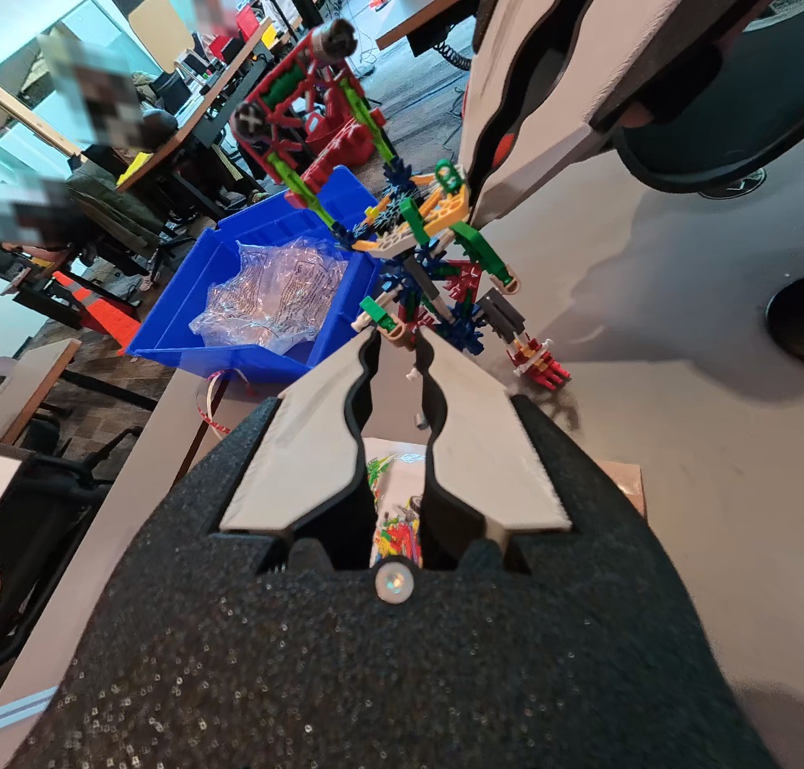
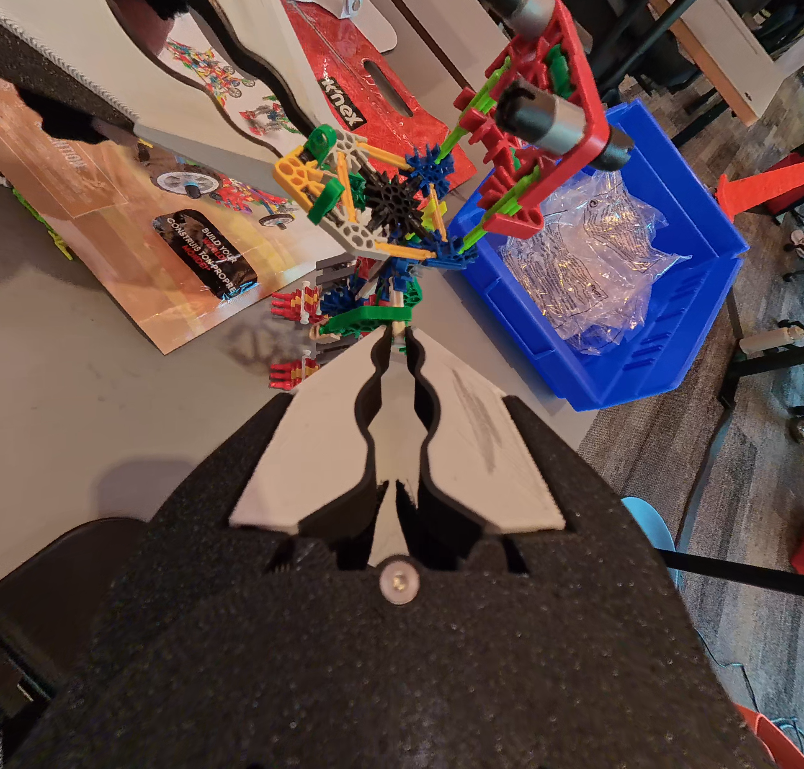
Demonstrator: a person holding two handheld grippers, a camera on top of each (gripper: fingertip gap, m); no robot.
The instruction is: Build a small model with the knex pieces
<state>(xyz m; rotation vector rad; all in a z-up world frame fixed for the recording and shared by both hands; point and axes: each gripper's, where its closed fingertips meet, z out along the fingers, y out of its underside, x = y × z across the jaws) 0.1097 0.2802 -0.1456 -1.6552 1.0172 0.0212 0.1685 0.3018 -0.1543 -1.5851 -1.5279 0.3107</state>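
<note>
Standing centre frame on grey table [image 1: 652, 443]: rod-and-connector toy figure [image 1: 417, 243], blue bin [image 1: 226, 356] just left. Right gripper [image 2: 396, 340] jaws nearly together, pinching figure's white rod [image 2: 397, 329]. Left gripper [image 1: 398, 337] jaws narrowly apart at green-tan joint [image 1: 389, 324]; cannot tell whether gripping.

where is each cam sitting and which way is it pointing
Left wrist view: sits behind the left gripper, looking along its fingers at the toy figure on the grey table; the right gripper enters from above.
Right wrist view: sits behind the right gripper, looking down at the same figure; the left gripper enters upper left.
Both share the figure, the blue bin with its plastic bag, and the table.
</note>
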